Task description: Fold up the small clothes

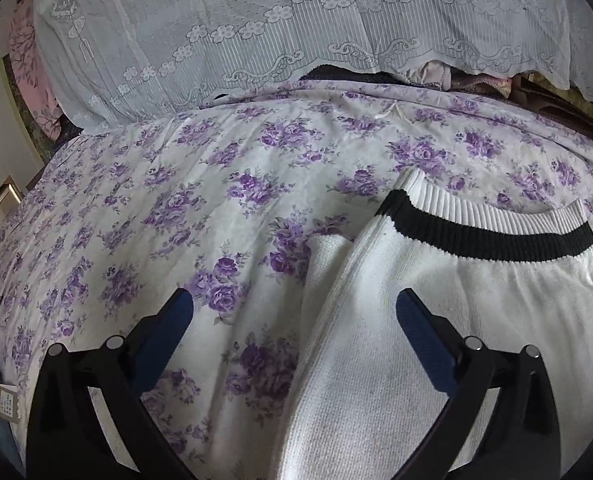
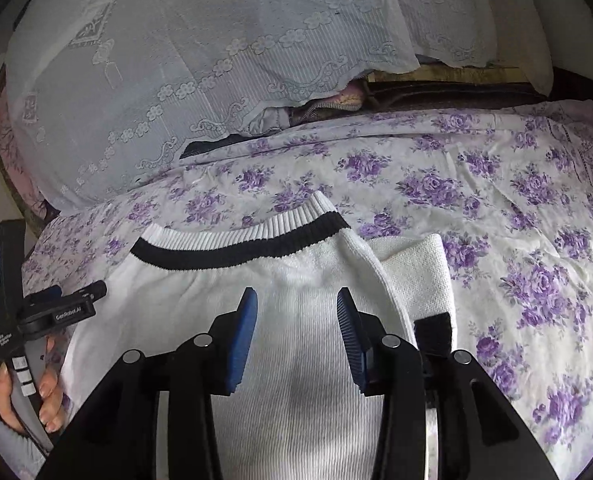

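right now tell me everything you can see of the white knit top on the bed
The white knit top looks like ribbed, textured cotton knit, with a ribbed hem bearing one black band. It lies flat on the floral bedsheet, already folded: one sleeve with a black cuff sticks out from under its side. Both grippers hang open above it, the right gripper over its middle, the left gripper at its edge; neither grips it.

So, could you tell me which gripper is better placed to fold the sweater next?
Probably the right gripper: it sits open over the middle of the sweater. The left gripper straddles the sweater's edge, half over the sheet.
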A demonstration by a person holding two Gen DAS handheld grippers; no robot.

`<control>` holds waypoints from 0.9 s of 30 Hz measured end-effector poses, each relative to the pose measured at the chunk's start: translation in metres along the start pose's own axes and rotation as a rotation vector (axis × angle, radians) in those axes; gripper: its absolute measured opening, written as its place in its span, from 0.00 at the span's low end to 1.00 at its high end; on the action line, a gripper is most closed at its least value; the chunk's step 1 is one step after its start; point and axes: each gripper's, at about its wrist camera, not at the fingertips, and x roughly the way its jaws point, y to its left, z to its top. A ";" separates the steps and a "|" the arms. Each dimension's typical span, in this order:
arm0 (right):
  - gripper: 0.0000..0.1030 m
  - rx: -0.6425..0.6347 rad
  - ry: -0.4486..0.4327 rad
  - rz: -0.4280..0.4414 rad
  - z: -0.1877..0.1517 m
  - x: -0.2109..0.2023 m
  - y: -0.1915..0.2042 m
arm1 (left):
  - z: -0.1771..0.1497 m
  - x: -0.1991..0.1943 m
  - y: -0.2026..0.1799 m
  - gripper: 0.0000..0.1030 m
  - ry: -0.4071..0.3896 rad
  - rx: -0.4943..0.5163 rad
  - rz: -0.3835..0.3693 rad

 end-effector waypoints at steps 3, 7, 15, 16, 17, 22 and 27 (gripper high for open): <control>0.42 -0.031 0.017 -0.002 -0.010 -0.009 0.005 | -0.006 -0.006 -0.001 0.96 0.002 0.010 -0.003; 0.44 -0.054 0.049 0.001 -0.025 -0.014 0.008 | -0.018 -0.010 -0.004 0.96 0.022 0.028 -0.006; 0.50 -0.114 0.110 -0.029 -0.042 -0.001 0.015 | -0.045 -0.010 -0.021 0.96 0.027 0.115 0.052; 0.50 -0.114 0.110 -0.028 -0.043 -0.001 0.015 | -0.045 -0.010 -0.022 0.96 0.022 0.121 0.059; 0.50 -0.111 0.110 -0.026 -0.043 -0.001 0.015 | -0.046 -0.011 -0.023 0.96 0.020 0.122 0.062; 0.50 -0.097 0.072 0.014 -0.038 -0.013 0.019 | -0.046 -0.021 -0.015 0.95 0.023 0.085 0.018; 0.50 -0.152 0.046 0.066 -0.039 -0.026 0.040 | -0.056 -0.038 -0.014 0.95 0.007 0.086 -0.011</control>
